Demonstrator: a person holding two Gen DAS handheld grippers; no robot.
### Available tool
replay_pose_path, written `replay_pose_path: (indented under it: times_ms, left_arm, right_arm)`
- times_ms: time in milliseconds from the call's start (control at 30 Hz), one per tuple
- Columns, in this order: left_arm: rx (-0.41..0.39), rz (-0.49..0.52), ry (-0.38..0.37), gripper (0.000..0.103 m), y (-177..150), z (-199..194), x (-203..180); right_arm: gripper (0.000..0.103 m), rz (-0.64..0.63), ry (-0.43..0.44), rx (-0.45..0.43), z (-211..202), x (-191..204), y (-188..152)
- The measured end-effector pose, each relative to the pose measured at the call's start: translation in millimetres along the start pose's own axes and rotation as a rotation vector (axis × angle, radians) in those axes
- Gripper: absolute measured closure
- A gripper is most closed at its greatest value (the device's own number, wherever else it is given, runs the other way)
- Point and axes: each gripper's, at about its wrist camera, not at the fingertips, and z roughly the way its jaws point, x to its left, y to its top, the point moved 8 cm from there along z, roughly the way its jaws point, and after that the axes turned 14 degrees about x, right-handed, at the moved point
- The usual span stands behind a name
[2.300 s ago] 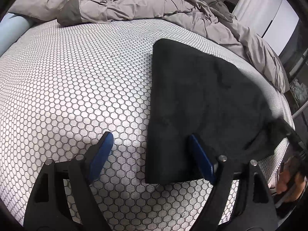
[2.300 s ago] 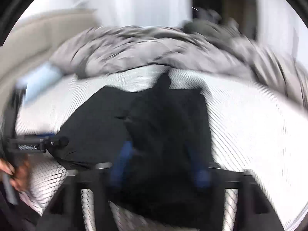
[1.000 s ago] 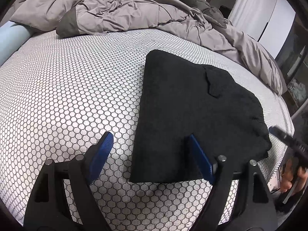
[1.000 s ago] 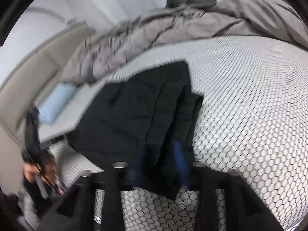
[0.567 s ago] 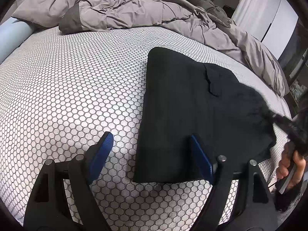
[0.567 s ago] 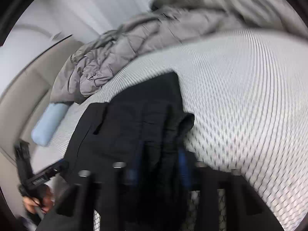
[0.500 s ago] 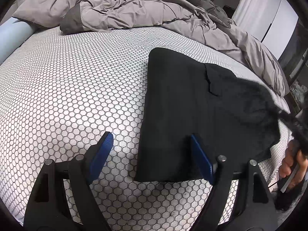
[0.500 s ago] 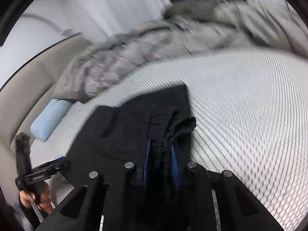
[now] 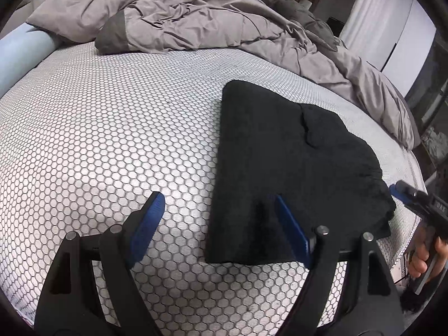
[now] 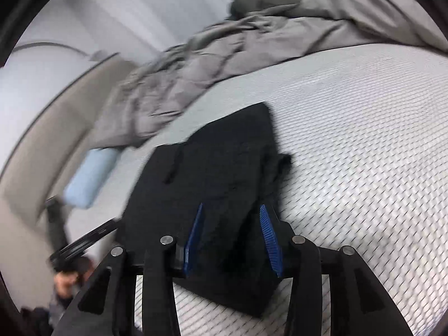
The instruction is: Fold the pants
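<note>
Now our black pants (image 9: 282,168) lie folded on the bed (image 9: 112,140). Our left tool (image 9: 218,218) gapes wide, holding nothing; our right tool (image 10: 231,238), jaws just opening, straddles the cloth. Only the right view shows bunched layers.

Left gripper (image 9: 217,218): two matte black arms, each a broad angled plate with a triangular cut-out. Behind the jaws each arm carries two round silver screw heads. The fingers (image 9: 148,221) are faced with ridged blue pads on the inner side.

Right gripper (image 10: 231,238): the same black plates, silver screws behind the jaws, and ribbed blue pads. Its side bears small white lettering, too small to read. A hand (image 9: 427,254) wraps its black handle.
</note>
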Motion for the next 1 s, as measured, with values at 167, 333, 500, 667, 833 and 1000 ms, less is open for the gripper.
replay_pose_path:
  times_ms: [167,333,500,667,833,1000]
  left_arm:
    - [0.013,0.033,0.013,0.024,-2,7,-12]
    - [0.008,0.043,0.015,0.024,-3,6,-18]
    - [-0.002,0.056,0.031,0.024,-3,2,-14]
    - [-0.079,0.078,0.082,0.024,0,-10,-20]
    - [-0.112,0.334,0.014,0.024,-4,-12,-82]
    - [0.026,0.495,-0.027,0.024,-12,33,-123]
  right_arm:
    - [0.061,0.086,0.101,0.093,38,-5,3]
    - [0.094,-0.053,0.014,-0.006,32,26,14]
    - [0.091,-0.100,-0.209,0.004,19,10,-10]
    - [0.081,-0.081,-0.268,-0.074,11,8,-3]
    - [0.076,-0.174,-0.174,-0.161,-3,44,8]
    - [0.075,-0.283,-0.128,0.040,67,69,8]
